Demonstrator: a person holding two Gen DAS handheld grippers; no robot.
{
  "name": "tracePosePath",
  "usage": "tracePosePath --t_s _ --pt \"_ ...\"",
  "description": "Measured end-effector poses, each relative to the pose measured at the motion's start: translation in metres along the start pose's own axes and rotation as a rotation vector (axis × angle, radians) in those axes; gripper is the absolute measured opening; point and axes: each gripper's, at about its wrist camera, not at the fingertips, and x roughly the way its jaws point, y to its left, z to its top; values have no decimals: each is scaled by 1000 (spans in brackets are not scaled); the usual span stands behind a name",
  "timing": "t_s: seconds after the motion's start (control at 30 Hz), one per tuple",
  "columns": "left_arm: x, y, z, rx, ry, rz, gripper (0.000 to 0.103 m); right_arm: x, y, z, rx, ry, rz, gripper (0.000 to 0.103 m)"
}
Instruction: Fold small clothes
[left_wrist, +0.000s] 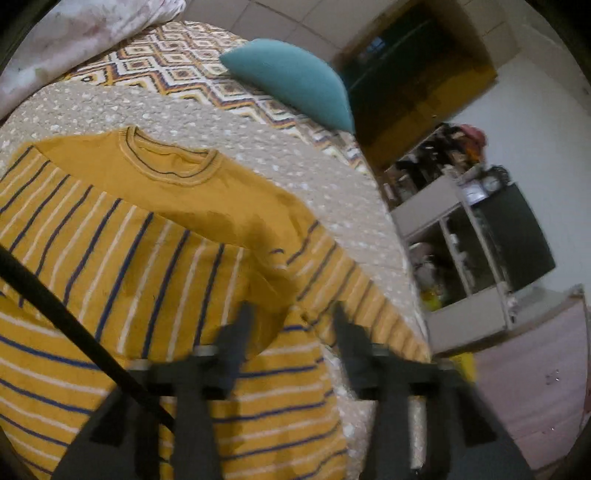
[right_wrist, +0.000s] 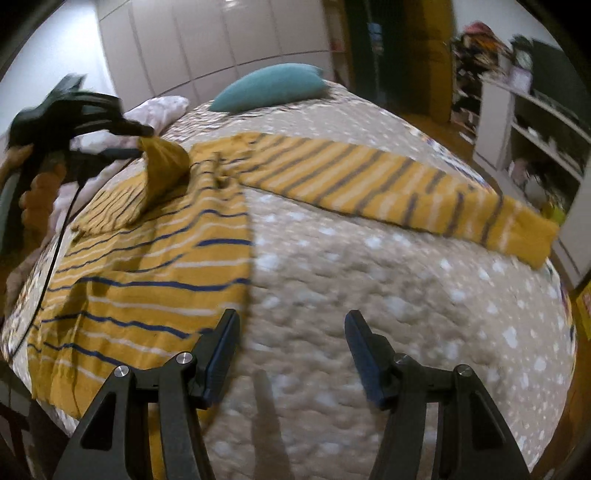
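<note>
A mustard-yellow sweater with blue and white stripes (left_wrist: 147, 251) lies on the bed, collar toward the far side. In the left wrist view my left gripper (left_wrist: 291, 314) hovers over the sweater's folded sleeve, jaws apart with nothing between them. In the right wrist view the left gripper (right_wrist: 136, 142) appears at the upper left with a bunched bit of yellow cloth at its fingertips. The sweater's body (right_wrist: 147, 280) lies left, and one sleeve (right_wrist: 388, 184) stretches out to the right. My right gripper (right_wrist: 291, 321) is open and empty just above the bedspread by the sweater's hem.
The beige speckled bedspread (right_wrist: 369, 295) covers the bed. A teal pillow (right_wrist: 269, 90) lies at the far end, a white blanket (left_wrist: 74, 33) beside it. White shelves (right_wrist: 535, 122) and a doorway stand to the right. A black cable (left_wrist: 74, 325) crosses the left wrist view.
</note>
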Motion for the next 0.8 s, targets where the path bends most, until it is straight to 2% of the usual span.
tracePosePath --t_s 0.07,0.13,0.27,0.43,0.53,0.67,0.73,0.8 --pt "-21 4 -8 46 -38 37 68 2 -13 -2 41 9 9 66" --pt "-38 8 -17 85 -65 86 71 5 -20 -1 66 14 24 66" --pt "-77 42 -43 147 -142 328 73 6 -7 11 40 -7 48 66" --pt "-101 91 -89 168 -190 531 73 11 13 29 18 -18 70 66" --pt "-93 117 -105 138 -154 554 74 6 2 31 52 -31 35 66" --pt "-81 150 -128 57 -118 549 73 -9 -46 23 179 -46 -60 66" --pt "-83 151 -135 73 -168 521 79 -17 -74 18 257 -52 -93 66" --pt "-81 147 -136 93 -160 519 86 -27 -111 10 369 -64 -113 66"
